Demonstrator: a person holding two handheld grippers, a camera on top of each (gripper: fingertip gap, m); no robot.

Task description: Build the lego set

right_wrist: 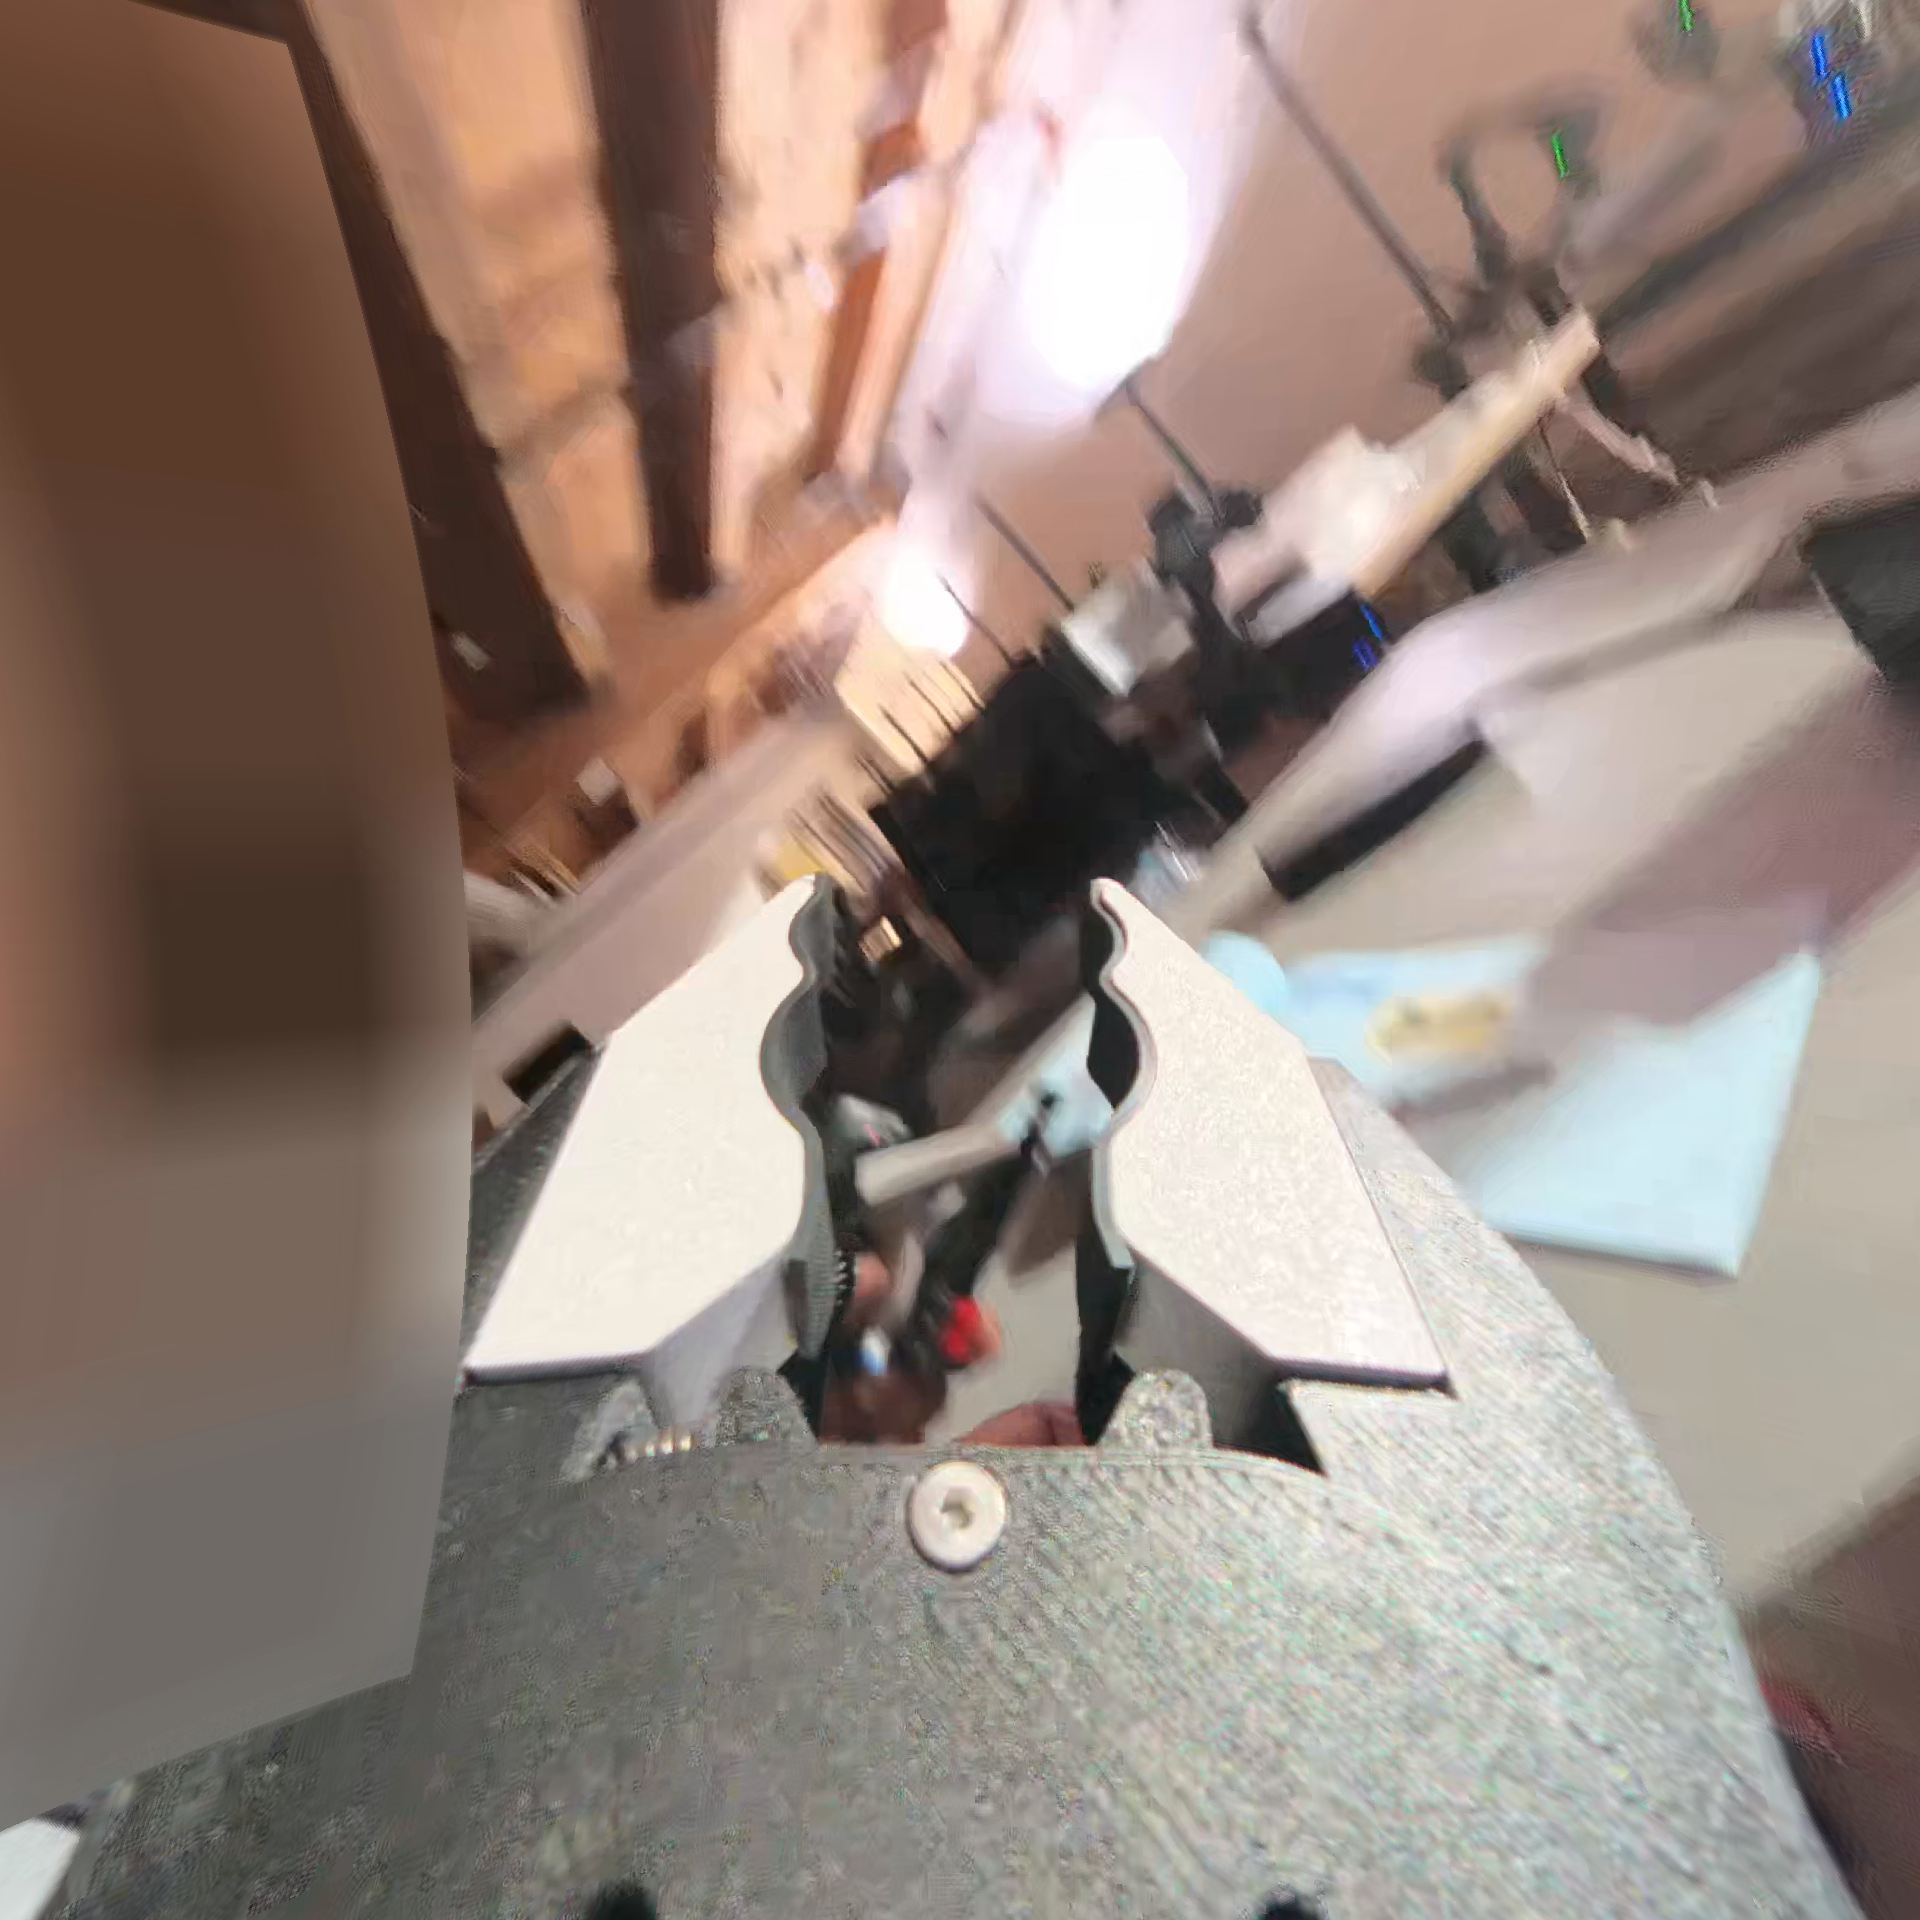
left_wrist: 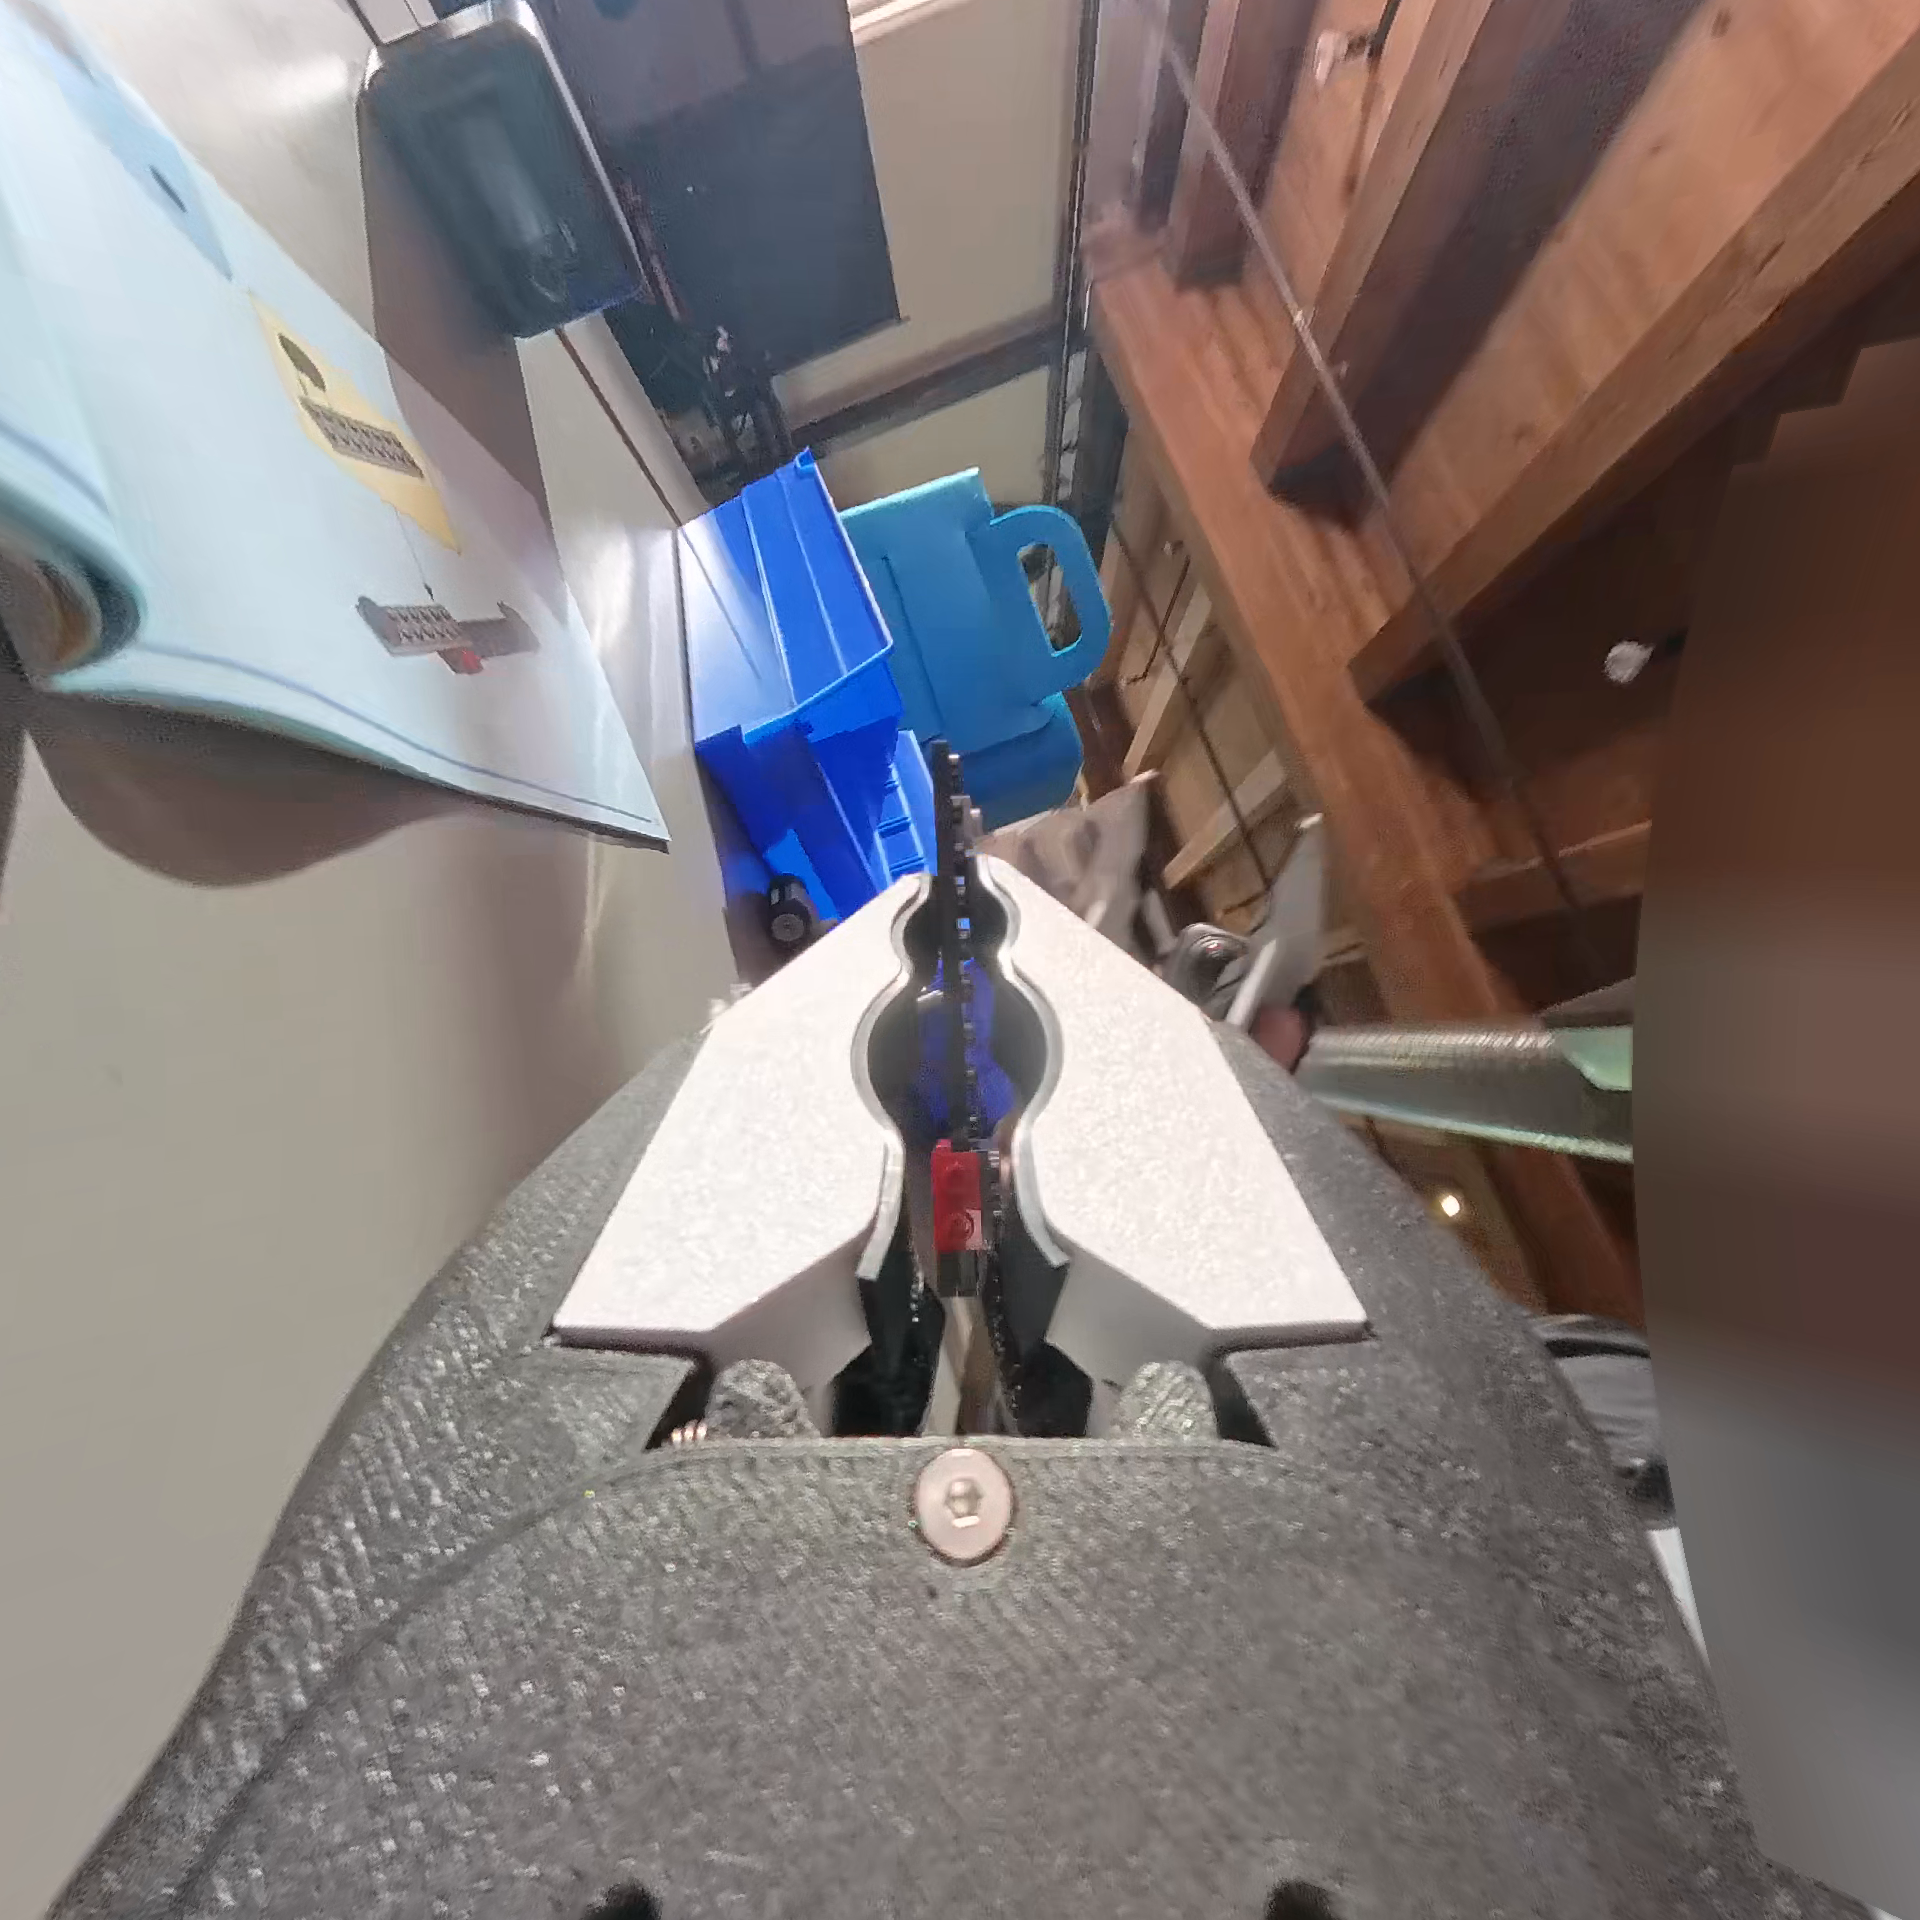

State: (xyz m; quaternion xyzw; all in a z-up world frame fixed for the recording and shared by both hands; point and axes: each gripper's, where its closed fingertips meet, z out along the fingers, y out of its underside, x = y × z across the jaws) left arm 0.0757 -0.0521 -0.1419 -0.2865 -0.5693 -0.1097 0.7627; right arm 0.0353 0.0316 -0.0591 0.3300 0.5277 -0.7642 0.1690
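Grey table [left_wrist: 187,1143]; wooden beams [left_wrist: 1558,364]; left gripper [left_wrist: 961,894] jaws clamp black lego strip [left_wrist: 951,831]; right gripper [right_wrist: 956,904] jaws apart, empty.

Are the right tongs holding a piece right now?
No, the right tongs stand wide apart with nothing between their fingers; the black lego plate sits clamped in the left tongs.

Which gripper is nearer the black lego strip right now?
Left. The left gripper is shut on the black lego strip, which pokes past its tips. The right gripper is open, empty and apart from it.
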